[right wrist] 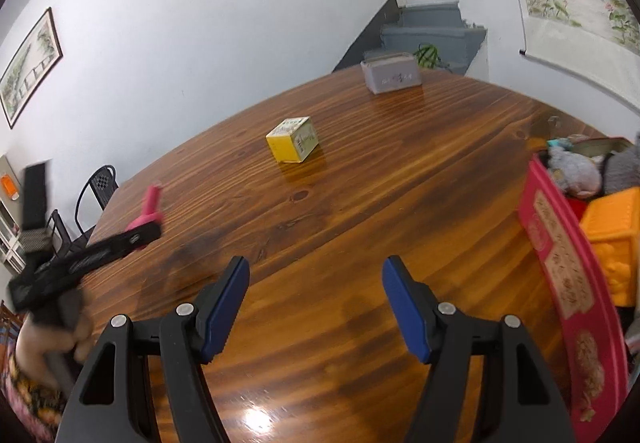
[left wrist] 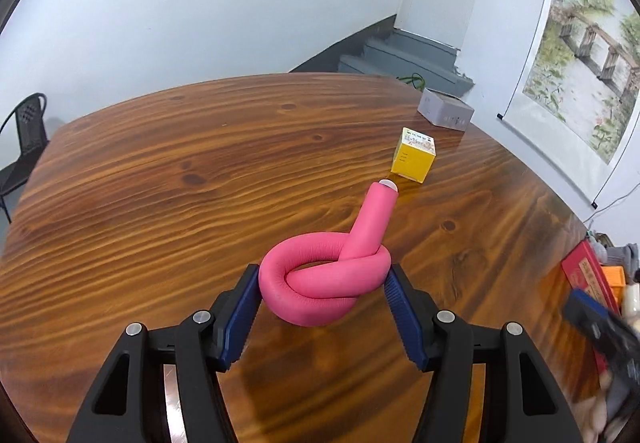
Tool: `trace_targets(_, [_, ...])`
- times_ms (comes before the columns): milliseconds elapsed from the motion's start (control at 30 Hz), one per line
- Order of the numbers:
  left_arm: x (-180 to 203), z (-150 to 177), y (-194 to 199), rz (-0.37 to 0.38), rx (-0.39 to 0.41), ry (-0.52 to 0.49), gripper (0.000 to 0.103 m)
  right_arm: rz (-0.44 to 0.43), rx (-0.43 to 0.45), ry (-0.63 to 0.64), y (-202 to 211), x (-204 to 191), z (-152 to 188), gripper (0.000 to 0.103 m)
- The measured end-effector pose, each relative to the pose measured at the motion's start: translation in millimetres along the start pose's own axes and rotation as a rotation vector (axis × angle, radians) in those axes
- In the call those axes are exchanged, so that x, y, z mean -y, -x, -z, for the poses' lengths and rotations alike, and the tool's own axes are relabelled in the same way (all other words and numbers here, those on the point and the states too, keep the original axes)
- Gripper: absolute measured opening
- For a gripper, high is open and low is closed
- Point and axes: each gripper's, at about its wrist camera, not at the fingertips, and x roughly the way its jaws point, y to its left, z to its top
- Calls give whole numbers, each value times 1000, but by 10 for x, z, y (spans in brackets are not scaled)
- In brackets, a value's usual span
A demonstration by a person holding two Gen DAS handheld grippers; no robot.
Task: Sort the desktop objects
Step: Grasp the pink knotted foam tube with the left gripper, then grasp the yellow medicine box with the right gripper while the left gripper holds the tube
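1. Foam tube (left wrist: pixel 326 279), pink and knotted into a loop, sits on the wooden table (left wrist: pixel 160 183) between the two blue pads of the left gripper (left wrist: pixel 322 317). Its free end rises ahead of the gripper, tilted to the right, with a pale cap at the tip.
2. Left gripper: jaws apart, one pad at each side of the knot. Left pad appears to touch the loop; at the right pad, contact cannot be told.
3. Yellow box (left wrist: pixel 414 155) stands on the table farther ahead of the left gripper and to its right, just past the tube's capped end, apart from it.
4. Grey box (left wrist: pixel 445 109) lies beyond the yellow one, near the table's far edge.
5. Right gripper (right wrist: pixel 316 307): jaws wide apart, nothing between the pads, bare tabletop under them.
6. Ahead of the right gripper, slightly left, stands the yellow box; the grey box lies farther ahead.
7. To the right gripper's right, a red container (right wrist: pixel 560 275) at the table edge holds an orange item (right wrist: pixel 612 227) and grey cloth items (right wrist: pixel 576 171).
8. To its left, blurred, the left gripper with the pink tube end showing past it.
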Motion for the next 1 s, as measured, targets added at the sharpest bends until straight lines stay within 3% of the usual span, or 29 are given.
trace_targets(233, [-403, 102, 338, -24, 55, 100, 64, 15, -67, -70, -582, -218, -467, 73])
trace_targets(633, [-658, 181, 112, -97, 23, 168, 64, 189, -169, -89, -1867, -515, -1078, 73])
trace_targets(800, [-762, 207, -21, -116, -10, 200, 64, 270, -157, -59, -2108, -493, -1200, 73])
trace_targets(1000, [-731, 238, -62, -122, -22, 184, 64, 295, -171, -41, -2329, -465, -1260, 73])
